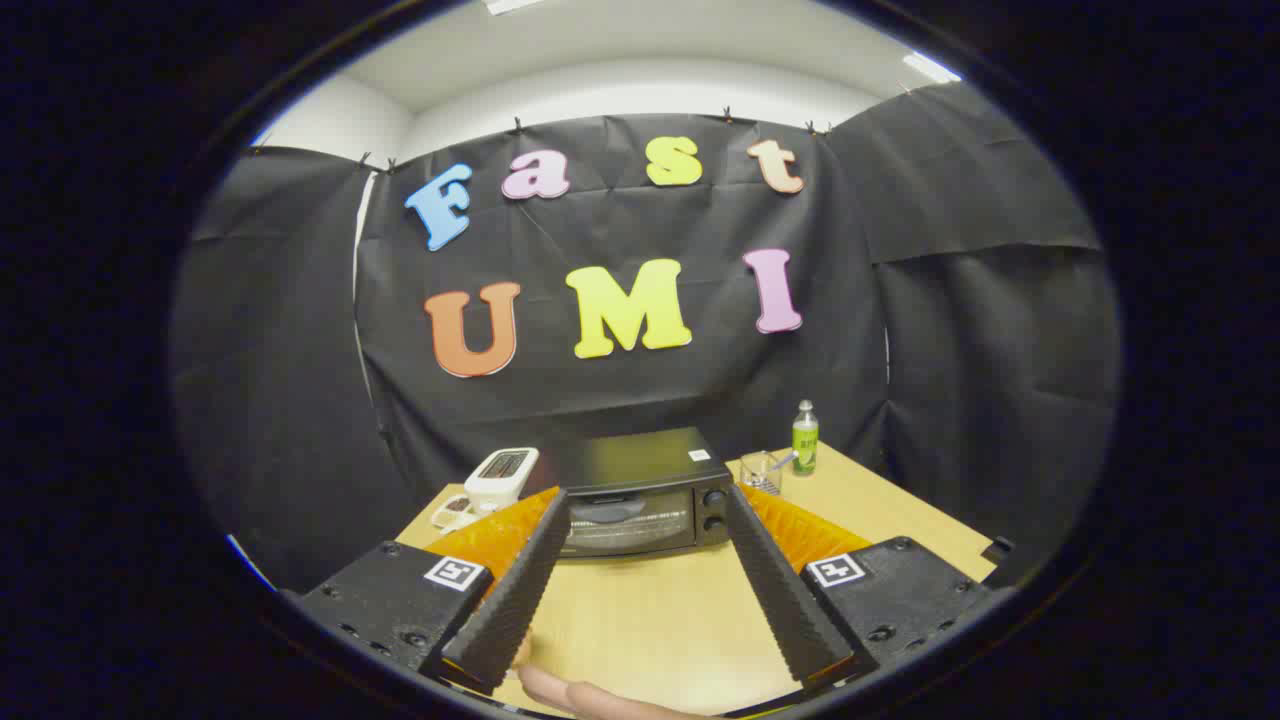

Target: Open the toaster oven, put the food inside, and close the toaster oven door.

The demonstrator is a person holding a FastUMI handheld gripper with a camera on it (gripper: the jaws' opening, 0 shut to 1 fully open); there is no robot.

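In the gripper view we see our gripper (648,510) low in the frame with its two fingers (520,590) spread wide apart, holding nothing, bare wooden table (650,620) showing between them. Beyond the fingertips, at the centre of the frame and slightly below the middle, sits the toaster oven (640,495), a dark box with its glass door shut, a handle across the top of the door and two knobs (714,509) stacked on its right side. Left of the oven, just past the left fingertip, stands a white appliance (500,478) with a dark panel on its face. To the right of the oven, near the table's far right corner, we see a clear glass container (762,470) and just beside it a green bottle (805,438) with a pale cap, standing upright. At the bottom centre of the frame, close to the table's near edge, part of a person's finger (575,692) shows. We cannot make out the food anywhere on the table.
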